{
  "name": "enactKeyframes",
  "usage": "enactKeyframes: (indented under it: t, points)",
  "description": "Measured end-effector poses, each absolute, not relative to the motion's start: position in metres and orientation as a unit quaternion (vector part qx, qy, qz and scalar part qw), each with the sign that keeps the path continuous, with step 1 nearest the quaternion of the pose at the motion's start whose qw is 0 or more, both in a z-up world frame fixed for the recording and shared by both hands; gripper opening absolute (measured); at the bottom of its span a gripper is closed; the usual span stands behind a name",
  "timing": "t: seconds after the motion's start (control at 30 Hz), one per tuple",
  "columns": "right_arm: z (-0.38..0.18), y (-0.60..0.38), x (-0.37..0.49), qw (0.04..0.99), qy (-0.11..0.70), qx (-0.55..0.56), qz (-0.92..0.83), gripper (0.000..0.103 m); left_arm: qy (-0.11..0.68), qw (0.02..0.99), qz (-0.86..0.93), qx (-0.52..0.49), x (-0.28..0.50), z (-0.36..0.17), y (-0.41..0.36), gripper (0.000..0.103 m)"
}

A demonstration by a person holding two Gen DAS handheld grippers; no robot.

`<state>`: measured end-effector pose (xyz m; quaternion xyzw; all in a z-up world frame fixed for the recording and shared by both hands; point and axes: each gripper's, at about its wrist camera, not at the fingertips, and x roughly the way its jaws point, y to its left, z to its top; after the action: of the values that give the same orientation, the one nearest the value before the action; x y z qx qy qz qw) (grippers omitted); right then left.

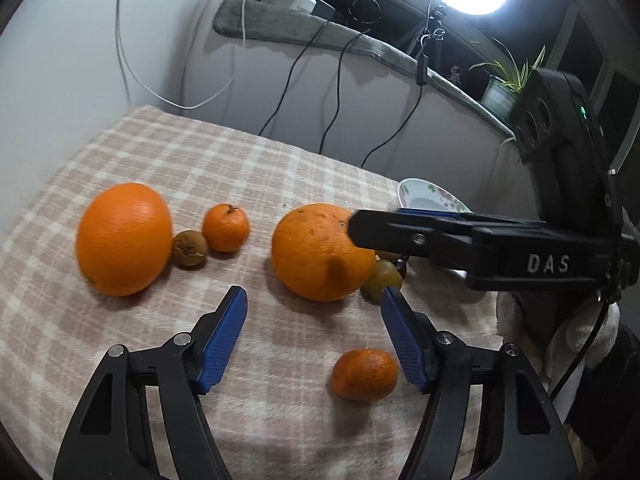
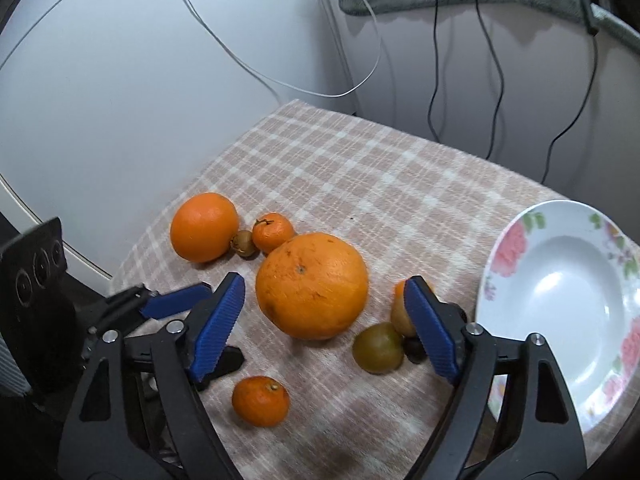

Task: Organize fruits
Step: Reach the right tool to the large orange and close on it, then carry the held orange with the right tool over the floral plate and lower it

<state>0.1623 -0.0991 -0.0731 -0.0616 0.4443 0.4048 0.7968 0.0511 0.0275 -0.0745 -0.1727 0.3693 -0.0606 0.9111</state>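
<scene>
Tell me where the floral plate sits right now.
In the right wrist view the floral plate lies at the cloth's right edge, right of the right gripper, past the greenish fruits.

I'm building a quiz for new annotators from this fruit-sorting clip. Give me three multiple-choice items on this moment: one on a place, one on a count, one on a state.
1. Where does the plate stand in the right wrist view?
A. At the right edge of the cloth
B. Behind the far orange
C. Under the nearest mandarin

2. How many large oranges lie on the checked cloth?
A. One
B. Two
C. Four

3. What is in the plate?
A. A large orange
B. Two mandarins
C. Nothing

Answers:
1. A, as the flowered plate sits right of all the fruit.
2. B: the near orange and the far orange are the only big ones; the rest are small mandarins and brownish fruits.
3. C: its white bowl shows bare, with every fruit on the cloth.
</scene>
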Motion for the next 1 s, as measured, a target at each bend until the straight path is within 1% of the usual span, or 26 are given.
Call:
enactKeyframes:
  t: [0.07, 0.6, 0.83, 1.0]
  points:
    - [-0.074, -0.094, 0.165, 0.788, 0.452, -0.063, 0.413, 0.078, 0.372, 0.908, -0.066, -0.181, 0.056, -0.077, 0.027, 0.067]
    - [-0.091, -0.072, 0.184, 0.753, 0.493, -0.074, 0.429, 0.078, 0.382, 0.898, -0.070, -0.206, 0.074, -0.086, 0.029, 0.066]
    - [-0.094, -0.067, 0.184, 0.748, 0.501, -0.090, 0.426, 0.078, 0.390, 0.893, -0.074, -0.212, 0.081, -0.091, 0.029, 0.066]
    - [-0.096, -0.065, 0.182, 0.747, 0.501, -0.098, 0.427, 0.077, 0.393, 0.890, -0.080, -0.217, 0.084, -0.094, 0.029, 0.063]
